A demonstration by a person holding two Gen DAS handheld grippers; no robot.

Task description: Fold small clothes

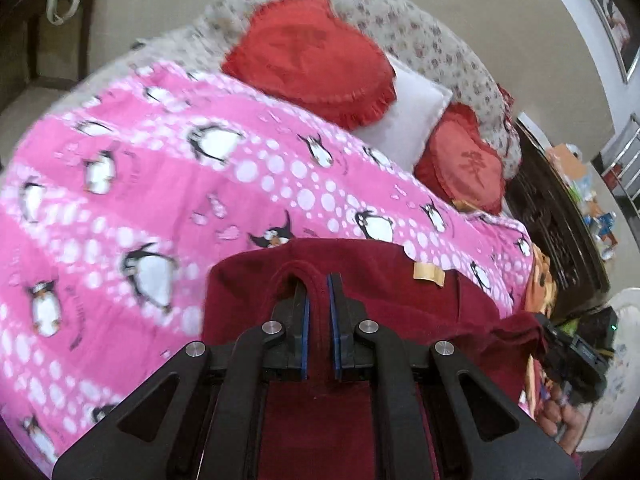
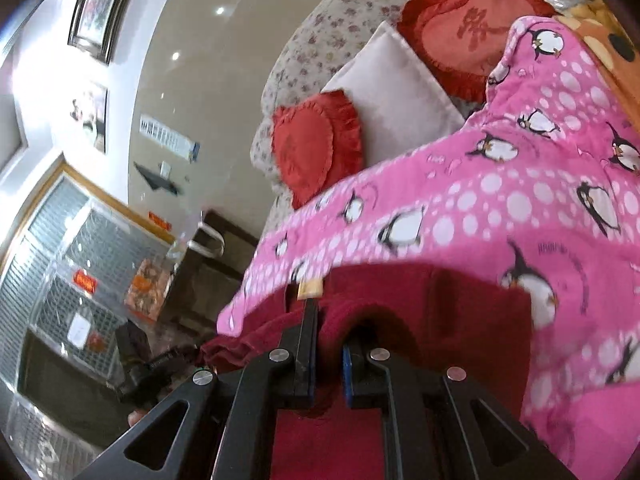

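A dark red garment [image 1: 400, 304] lies at the near edge of a bed, spread over a pink penguin-print blanket [image 1: 160, 200], with a small tan label [image 1: 429, 273] showing on its upper side. The left gripper [image 1: 318, 308] has its jaws close together and clamped on a raised fold of the red cloth, which humps up between the blue-lined fingers [image 1: 335, 320]. The right gripper [image 2: 328, 344] likewise pinches a bunched ridge of the same garment [image 2: 440, 304], jaws nearly closed on the fabric, just below the tan label [image 2: 309, 290]. In the left wrist view the right gripper shows at the garment's far right corner. Beyond the blanket rest two red heart-shaped cushions [image 1: 316, 60] and a white pillow [image 1: 408, 120] against a floral cover [image 1: 420, 40].
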